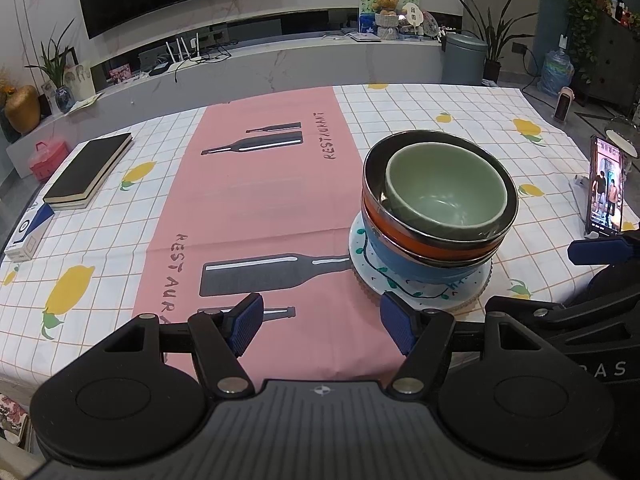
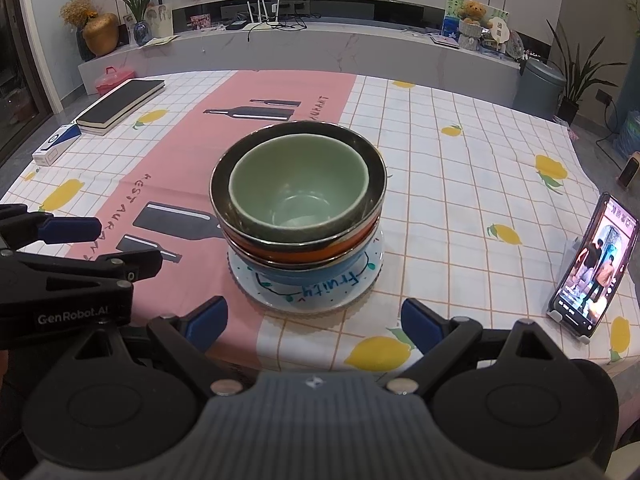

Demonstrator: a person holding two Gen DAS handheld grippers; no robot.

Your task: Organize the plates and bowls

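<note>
One stack stands on the table. A green bowl (image 1: 444,196) (image 2: 298,190) nests in a steel-rimmed orange bowl (image 1: 436,242) (image 2: 300,254), over a blue bowl (image 1: 416,270) (image 2: 312,280), on a white "fruity" plate (image 1: 362,264) (image 2: 360,280). My left gripper (image 1: 322,328) is open and empty, low and to the left of the stack, its right pad near the plate's front edge. My right gripper (image 2: 316,320) is open and empty, just in front of the plate. Each gripper shows at the edge of the other's view: the right gripper (image 1: 600,250), the left gripper (image 2: 60,228).
A black notebook (image 1: 88,170) (image 2: 120,106) and a blue-white box (image 1: 28,234) (image 2: 56,144) lie at the table's far left. A phone (image 1: 606,188) (image 2: 592,268) on a stand plays video at the right. A pink printed runner (image 1: 260,200) crosses the lemon-patterned cloth.
</note>
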